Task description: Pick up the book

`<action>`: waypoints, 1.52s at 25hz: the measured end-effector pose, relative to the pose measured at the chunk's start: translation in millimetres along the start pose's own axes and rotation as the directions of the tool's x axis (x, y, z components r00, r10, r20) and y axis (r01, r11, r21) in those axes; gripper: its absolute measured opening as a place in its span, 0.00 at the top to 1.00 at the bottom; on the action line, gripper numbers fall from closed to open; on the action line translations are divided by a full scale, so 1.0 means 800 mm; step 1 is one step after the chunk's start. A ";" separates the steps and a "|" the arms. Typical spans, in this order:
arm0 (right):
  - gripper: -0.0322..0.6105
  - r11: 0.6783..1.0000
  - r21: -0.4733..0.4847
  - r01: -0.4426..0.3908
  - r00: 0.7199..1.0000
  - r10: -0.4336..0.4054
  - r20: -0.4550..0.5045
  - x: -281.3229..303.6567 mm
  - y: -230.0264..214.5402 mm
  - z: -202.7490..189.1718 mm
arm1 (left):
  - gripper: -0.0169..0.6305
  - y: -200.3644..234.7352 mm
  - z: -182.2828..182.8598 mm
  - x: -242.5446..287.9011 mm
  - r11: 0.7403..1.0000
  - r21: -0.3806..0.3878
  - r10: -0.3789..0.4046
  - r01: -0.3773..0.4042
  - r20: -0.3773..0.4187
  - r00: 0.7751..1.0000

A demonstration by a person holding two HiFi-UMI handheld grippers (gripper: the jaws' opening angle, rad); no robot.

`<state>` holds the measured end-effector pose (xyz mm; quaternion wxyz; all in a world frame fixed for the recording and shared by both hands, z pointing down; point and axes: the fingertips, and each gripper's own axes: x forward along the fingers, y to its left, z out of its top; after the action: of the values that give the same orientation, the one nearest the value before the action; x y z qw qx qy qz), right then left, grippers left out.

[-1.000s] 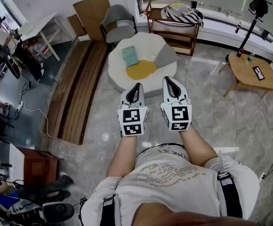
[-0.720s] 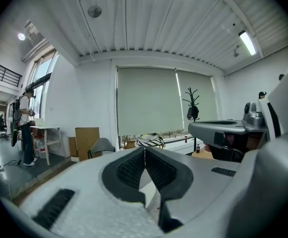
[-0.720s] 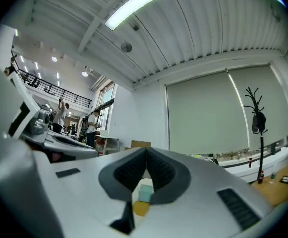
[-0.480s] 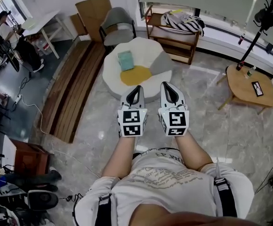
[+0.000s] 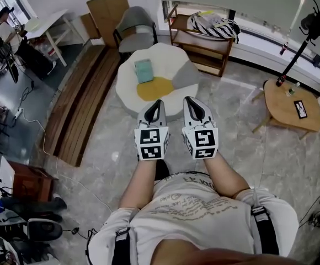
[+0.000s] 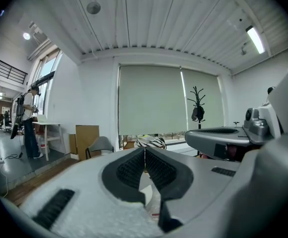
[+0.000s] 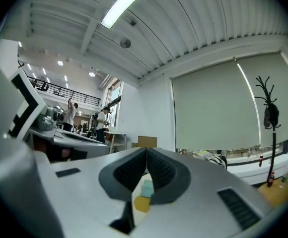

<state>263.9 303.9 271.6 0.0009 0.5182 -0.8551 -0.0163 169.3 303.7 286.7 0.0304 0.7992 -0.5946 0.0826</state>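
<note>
Head view: book ahead, both grippers empty

Left gripper (image 5: 158, 101) and right gripper (image 5: 188, 99) each have their jaws pressed together on nothing. The teal book (image 5: 144, 70) lies flat on the white pouf (image 5: 168, 57), well ahead and slightly left, so the left gripper looks nearer.

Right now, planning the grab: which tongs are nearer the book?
Left. The left tongs are short of the book, nearly in line; the right tongs are farther right.
</note>
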 end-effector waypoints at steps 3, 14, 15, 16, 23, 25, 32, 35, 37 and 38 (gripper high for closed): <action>0.91 1.000 0.009 0.022 1.000 -0.022 -0.005 0.014 -0.015 -0.005 | 0.94 0.002 0.001 0.025 1.000 0.006 -0.020 0.020 0.001 1.000; 0.91 0.998 -0.011 0.066 0.998 -0.066 0.008 0.122 -0.044 -0.003 | 0.94 0.057 0.014 0.126 0.997 0.006 -0.076 0.076 0.001 0.997; 0.91 0.998 -0.014 0.068 0.998 -0.068 0.008 0.135 -0.045 -0.003 | 0.94 0.066 0.016 0.136 0.997 0.007 -0.078 0.078 0.003 0.997; 0.91 0.997 -0.016 0.071 0.997 -0.071 0.006 0.150 -0.045 -0.004 | 0.94 0.077 0.018 0.147 0.997 0.009 -0.079 0.079 0.004 0.997; 0.91 0.997 -0.030 0.074 0.997 -0.075 -0.007 0.249 -0.030 -0.001 | 0.94 0.160 0.027 0.208 0.996 -0.004 -0.084 0.084 -0.009 0.996; 0.91 0.996 -0.049 0.072 0.997 -0.073 -0.009 0.274 -0.025 0.000 | 0.94 0.179 0.028 0.225 0.996 -0.012 -0.087 0.087 -0.009 0.996; 0.91 0.997 -0.033 0.074 0.997 -0.075 -0.022 0.349 -0.012 0.007 | 0.94 0.237 0.030 0.265 0.993 -0.049 -0.110 0.109 -0.019 0.994; 0.91 0.997 -0.033 0.070 0.997 -0.071 -0.024 0.376 -0.001 0.004 | 0.94 0.264 0.026 0.277 0.993 -0.054 -0.108 0.107 -0.018 0.994; 0.91 0.997 -0.026 0.070 0.997 -0.071 -0.031 0.393 0.006 -0.001 | 0.94 0.280 0.024 0.284 0.992 -0.056 -0.112 0.110 -0.021 0.994; 0.91 0.997 -0.022 0.073 0.997 -0.073 -0.035 0.400 0.009 -0.003 | 0.94 0.287 0.023 0.288 0.992 -0.054 -0.114 0.113 -0.023 0.993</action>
<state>109.5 23.7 269.4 0.0208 0.5493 -0.8352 -0.0161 15.9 16.3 296.2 0.0639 0.8296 -0.5496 0.0755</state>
